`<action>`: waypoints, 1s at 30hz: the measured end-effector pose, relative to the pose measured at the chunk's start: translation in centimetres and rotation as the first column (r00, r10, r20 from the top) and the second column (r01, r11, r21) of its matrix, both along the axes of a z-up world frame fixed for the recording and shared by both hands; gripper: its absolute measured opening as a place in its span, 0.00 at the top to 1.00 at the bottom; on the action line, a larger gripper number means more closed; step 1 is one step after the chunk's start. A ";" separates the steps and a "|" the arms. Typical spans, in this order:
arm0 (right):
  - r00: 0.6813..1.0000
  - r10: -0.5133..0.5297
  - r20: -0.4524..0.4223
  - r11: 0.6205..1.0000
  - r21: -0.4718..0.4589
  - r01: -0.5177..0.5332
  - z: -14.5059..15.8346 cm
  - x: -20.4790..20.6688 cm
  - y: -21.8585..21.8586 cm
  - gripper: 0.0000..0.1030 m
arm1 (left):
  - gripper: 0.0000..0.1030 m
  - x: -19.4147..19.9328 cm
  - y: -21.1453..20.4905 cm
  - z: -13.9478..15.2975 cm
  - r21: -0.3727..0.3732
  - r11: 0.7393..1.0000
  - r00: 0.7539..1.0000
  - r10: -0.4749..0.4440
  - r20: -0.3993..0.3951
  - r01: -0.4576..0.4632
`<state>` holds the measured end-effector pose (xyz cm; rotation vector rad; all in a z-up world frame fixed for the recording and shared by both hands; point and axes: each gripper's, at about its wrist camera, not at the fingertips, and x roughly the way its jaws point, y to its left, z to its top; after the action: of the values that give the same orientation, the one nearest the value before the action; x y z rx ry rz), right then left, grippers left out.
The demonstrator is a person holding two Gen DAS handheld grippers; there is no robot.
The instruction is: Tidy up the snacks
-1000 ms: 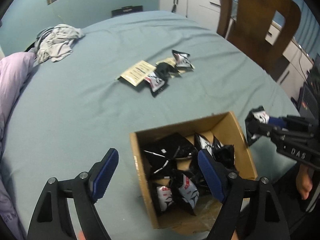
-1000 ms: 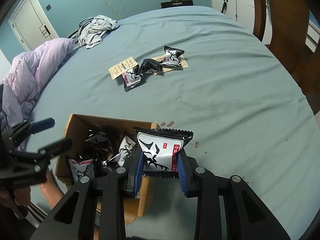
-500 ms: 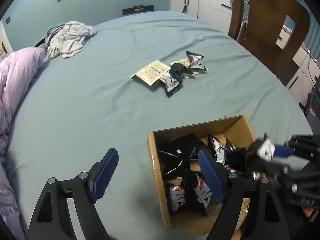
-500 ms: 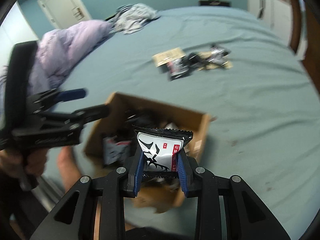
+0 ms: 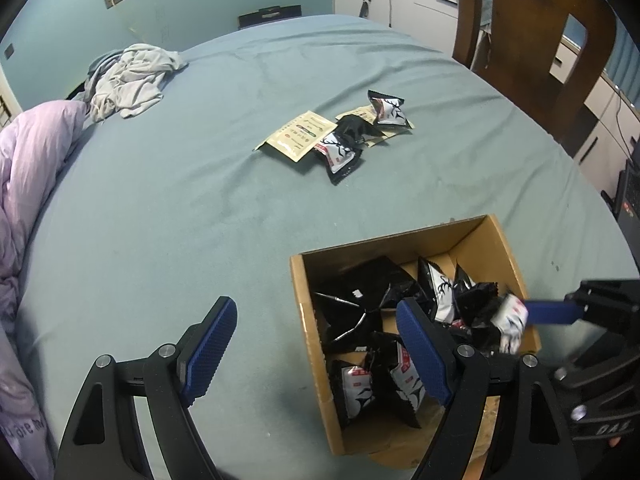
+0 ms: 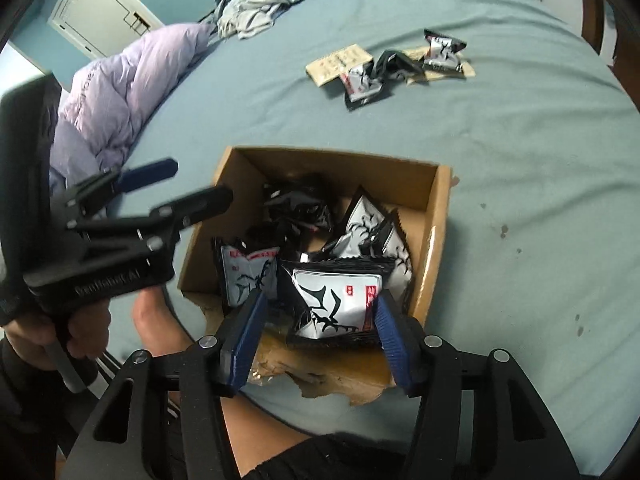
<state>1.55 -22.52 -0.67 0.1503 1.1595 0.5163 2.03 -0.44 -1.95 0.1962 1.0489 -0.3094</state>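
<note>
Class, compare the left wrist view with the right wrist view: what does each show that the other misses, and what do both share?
Only the left wrist view shows the wooden chair and white cabinets. Only the right wrist view shows the white door and the snack packet between the right gripper, whose jaws are opening over the box. Both show the cardboard box, the loose packets on the blue cloth, and the purple jacket.
</note>
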 end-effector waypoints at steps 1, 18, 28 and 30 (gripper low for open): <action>1.000 -0.005 0.010 1.000 0.007 0.005 0.2 -0.1 -0.1 0.46 | 0.20 0.0 -0.1 0.0 0.003 1.000 1.000 -0.001 0.001 0.001; 0.938 -0.311 0.154 0.950 0.075 0.303 3.2 -1.6 -6.5 0.36 | 0.20 0.1 0.0 0.4 -0.006 1.000 1.000 0.020 0.011 -0.020; 0.873 -0.477 0.107 0.879 0.072 0.471 2.5 -1.4 -10.2 0.36 | 0.19 0.5 0.9 1.2 -0.031 0.996 0.996 0.083 0.033 -0.082; 0.893 -0.450 -0.022 0.872 0.206 0.445 0.9 -0.8 -10.6 0.36 | 0.19 1.0 1.2 1.0 -0.040 0.994 0.995 0.102 0.017 -0.101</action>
<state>0.71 -33.15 0.21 0.5782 0.9996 0.2209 3.03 0.77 -1.00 0.1100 1.0293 -0.2354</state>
